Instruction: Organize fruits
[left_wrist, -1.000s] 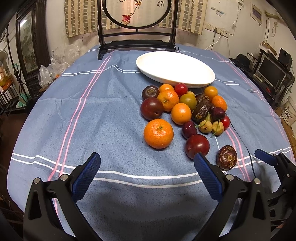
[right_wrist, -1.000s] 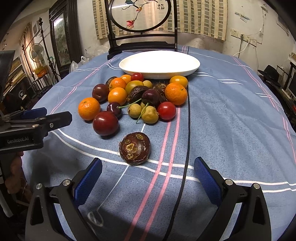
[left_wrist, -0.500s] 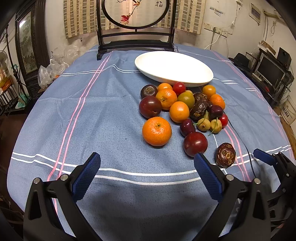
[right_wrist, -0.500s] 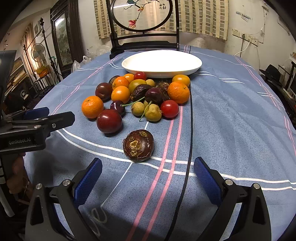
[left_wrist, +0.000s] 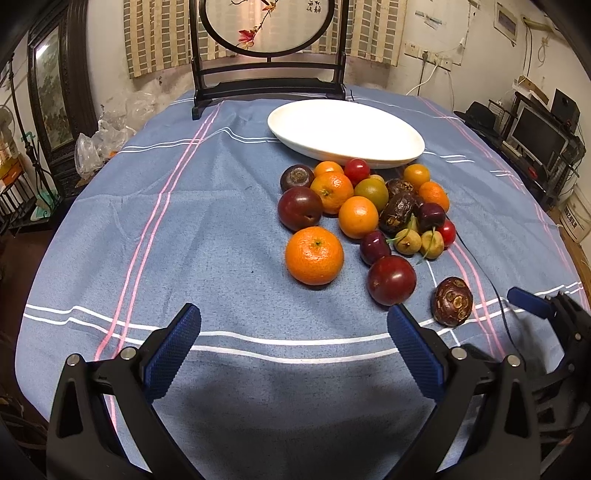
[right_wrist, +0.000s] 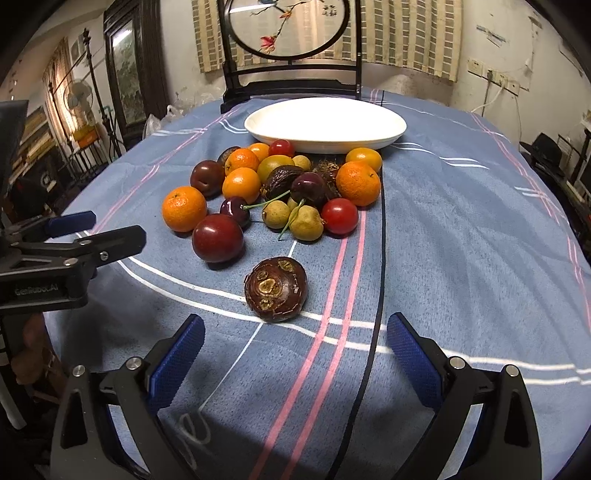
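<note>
A pile of fruit lies on the blue tablecloth in front of an empty white oval plate, also in the right wrist view. Nearest to my open left gripper are a big orange and a dark red plum. A brown mangosteen lies apart from the pile, just ahead of my open right gripper; it also shows in the left wrist view. Both grippers are empty and hover low over the cloth.
A black cable runs across the cloth right of the fruit. A dark wooden screen stand stands behind the plate. The left gripper shows at the left of the right wrist view. The table edge curves close below both grippers.
Both grippers have moved slightly forward toward the fruit; the mangosteen sits closer to the right gripper. Nothing was grasped.
</note>
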